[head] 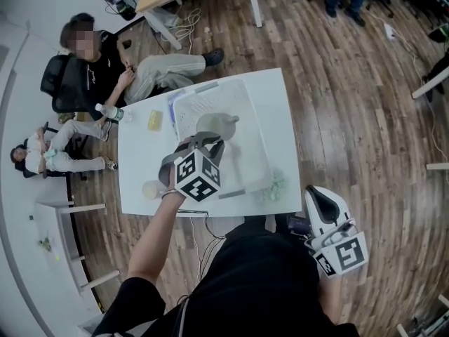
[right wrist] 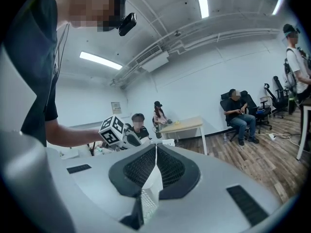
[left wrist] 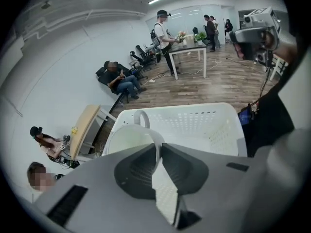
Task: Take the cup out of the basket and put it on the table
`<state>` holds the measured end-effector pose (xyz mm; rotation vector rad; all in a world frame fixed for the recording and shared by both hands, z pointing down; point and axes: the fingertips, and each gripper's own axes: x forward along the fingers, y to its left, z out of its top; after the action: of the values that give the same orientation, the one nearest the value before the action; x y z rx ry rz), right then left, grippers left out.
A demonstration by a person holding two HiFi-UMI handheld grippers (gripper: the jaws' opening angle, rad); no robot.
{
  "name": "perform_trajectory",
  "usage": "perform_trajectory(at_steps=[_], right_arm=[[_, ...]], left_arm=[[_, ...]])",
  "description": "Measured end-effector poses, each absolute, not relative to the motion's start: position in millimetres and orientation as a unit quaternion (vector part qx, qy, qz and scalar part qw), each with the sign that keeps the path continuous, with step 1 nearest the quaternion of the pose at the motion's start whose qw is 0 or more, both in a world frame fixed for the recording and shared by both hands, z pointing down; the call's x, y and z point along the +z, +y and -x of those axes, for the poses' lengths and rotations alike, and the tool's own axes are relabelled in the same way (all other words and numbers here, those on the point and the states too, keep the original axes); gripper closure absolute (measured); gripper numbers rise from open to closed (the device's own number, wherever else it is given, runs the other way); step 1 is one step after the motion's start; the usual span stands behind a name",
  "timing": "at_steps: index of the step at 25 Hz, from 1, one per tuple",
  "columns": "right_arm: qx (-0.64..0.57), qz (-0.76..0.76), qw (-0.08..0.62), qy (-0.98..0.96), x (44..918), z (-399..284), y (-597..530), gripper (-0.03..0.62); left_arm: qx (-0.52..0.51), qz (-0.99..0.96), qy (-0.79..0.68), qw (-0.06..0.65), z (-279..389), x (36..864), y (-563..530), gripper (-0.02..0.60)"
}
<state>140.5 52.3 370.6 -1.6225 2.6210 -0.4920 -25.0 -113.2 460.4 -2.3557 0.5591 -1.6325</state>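
- Over the open top of the white basket (head: 203, 102), the left gripper (left wrist: 159, 148) holds the pale cup (head: 212, 124) by its rim.
- The left gripper's two jaws pinch that rim between them, one pad inside the cup's mouth and one outside against the wall.
- The cup's handle is on the side away from this gripper, toward the basket's far wall in the left gripper view.
- The cup is tilted, with its mouth turned toward the gripper.
- The basket stands on the white table (head: 278, 118) and fills most of the table's middle and right part.
- To the right of the basket, past the table's edge and close to the person's body, is the right gripper (right wrist: 155, 147), well apart from basket and cup.
- Its jaws are pressed together with nothing between them, and it points roughly level across the room.
- Left of the basket, a small yellow thing (head: 154, 120) lies on the table.
- Nearer the person on that same side sits a round pale thing (head: 151, 188).
- A pale green clump (head: 275, 186) lies just beside the basket's near right corner.
- Beyond the basket's far left corner, off the table, a person sits in a black chair (head: 66, 83).
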Motion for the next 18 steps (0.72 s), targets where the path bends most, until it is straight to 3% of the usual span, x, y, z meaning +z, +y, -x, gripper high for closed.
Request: perform_trajectory(at_steps=[8, 18], right_arm=[[-0.15, 0.511, 0.005, 0.846, 366, -102, 53, 0.568], [-0.134, 0.48, -0.014, 0.867, 358, -43, 31, 0.568]], left_arm=[[-0.554, 0.796, 0.214, 0.119, 88, 432, -103, 0.539], [-0.543, 0.786, 0.285, 0.075, 195, 424, -97, 0.538]])
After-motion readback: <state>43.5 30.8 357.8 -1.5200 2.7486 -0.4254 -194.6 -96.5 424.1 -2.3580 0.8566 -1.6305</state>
